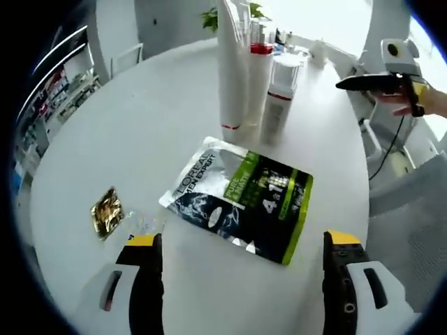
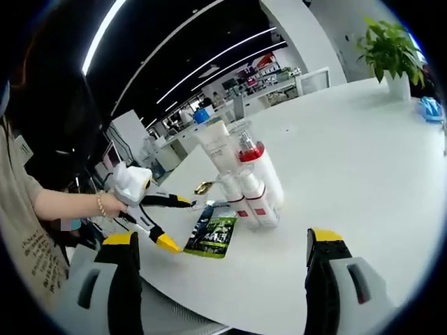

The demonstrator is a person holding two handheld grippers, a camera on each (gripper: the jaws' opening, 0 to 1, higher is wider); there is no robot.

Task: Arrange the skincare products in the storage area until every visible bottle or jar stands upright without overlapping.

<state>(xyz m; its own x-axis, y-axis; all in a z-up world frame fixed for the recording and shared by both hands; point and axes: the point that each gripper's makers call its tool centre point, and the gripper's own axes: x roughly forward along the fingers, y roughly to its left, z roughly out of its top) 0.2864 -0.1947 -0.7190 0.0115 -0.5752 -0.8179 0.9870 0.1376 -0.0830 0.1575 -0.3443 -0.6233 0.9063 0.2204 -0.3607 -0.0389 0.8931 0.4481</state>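
Standing clustered near the middle of the round white table (image 1: 140, 118), the bottles are hard to count: a tall white tube (image 1: 232, 70), a red-collared white bottle (image 1: 257, 77) and a shorter pump bottle (image 1: 278, 98) overlap, their tops cut off. A black-and-green sachet (image 1: 241, 199) lies flat just before them, a gold packet (image 1: 106, 211) toward the table's edge. The left gripper (image 1: 241, 251) and right gripper (image 2: 222, 255) both hang empty, jaws spread wide.
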